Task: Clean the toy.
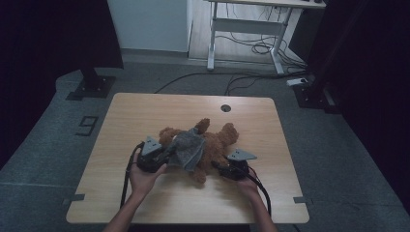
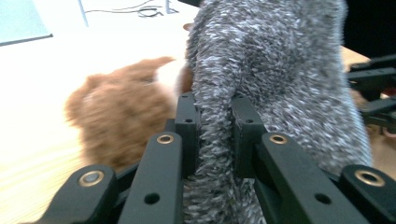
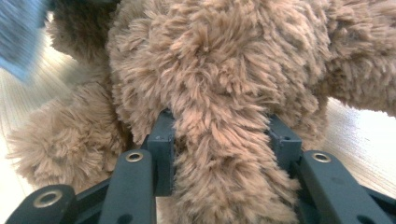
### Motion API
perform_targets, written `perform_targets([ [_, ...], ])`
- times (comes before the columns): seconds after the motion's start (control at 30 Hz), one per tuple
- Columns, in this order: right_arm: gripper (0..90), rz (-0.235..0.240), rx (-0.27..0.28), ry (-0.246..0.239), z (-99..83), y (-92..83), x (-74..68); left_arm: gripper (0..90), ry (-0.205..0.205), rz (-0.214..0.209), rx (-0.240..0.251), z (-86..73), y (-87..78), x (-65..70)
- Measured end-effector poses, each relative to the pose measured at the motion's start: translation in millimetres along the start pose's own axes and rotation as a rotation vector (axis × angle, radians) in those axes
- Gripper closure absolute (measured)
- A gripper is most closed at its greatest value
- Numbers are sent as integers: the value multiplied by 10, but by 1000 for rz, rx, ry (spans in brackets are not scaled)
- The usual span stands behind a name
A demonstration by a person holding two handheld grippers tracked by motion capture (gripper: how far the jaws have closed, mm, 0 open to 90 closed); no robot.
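Here the left gripper [image 2: 212,121] jaws pinch the grey garment [image 2: 280,79], hiding the brown teddy bear's [image 1: 215,140] torso, while the right gripper [image 3: 219,140] jaws clamp its limb at 6 o'clock.

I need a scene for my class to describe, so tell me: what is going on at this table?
A person is working on a fluffy brown teddy bear lying on a light wooden table, with a gripper in each hand. The left gripper is clamped on a fuzzy grey knitted garment draped over the bear. The right gripper is closed on one of the bear's plush limbs, holding it in place. The garment lies bunched over the bear's middle.
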State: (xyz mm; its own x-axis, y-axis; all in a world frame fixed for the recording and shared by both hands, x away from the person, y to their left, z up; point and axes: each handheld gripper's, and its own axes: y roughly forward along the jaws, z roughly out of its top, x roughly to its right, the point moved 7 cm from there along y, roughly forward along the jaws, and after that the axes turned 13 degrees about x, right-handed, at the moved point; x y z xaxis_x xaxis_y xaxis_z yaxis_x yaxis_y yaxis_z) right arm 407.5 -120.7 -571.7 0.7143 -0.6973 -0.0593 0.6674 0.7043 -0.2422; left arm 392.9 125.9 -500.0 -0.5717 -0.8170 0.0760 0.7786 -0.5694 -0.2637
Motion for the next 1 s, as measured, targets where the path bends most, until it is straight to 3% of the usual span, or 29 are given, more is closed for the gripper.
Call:
perform_targets([
  [0.17, 559, 0, -1, 0, -1, -1, 1, 763, -45, 59, -30, -179, -72, -310],
  [0.23, 559, 2, 0, 0, -1, 1, 1, 763, -90, 69, -49, -286, -73, -428],
  [0.47, 559, 3, 0, 1, -4, 4, -4, 763, -170, 107, -116, -562, -35, -713],
  [0.67, 559, 5, 2, 5, -6, 5, -2, 763, -169, 142, -169, -698, 23, -840],
  [0.83, 559, 6, 3, 8, -7, 4, 3, 764, -165, 135, -131, -592, -48, -798],
  [1.0, 559, 6, 4, 14, -7, 3, 10, 762, -119, 100, -28, -218, -150, -598],
])
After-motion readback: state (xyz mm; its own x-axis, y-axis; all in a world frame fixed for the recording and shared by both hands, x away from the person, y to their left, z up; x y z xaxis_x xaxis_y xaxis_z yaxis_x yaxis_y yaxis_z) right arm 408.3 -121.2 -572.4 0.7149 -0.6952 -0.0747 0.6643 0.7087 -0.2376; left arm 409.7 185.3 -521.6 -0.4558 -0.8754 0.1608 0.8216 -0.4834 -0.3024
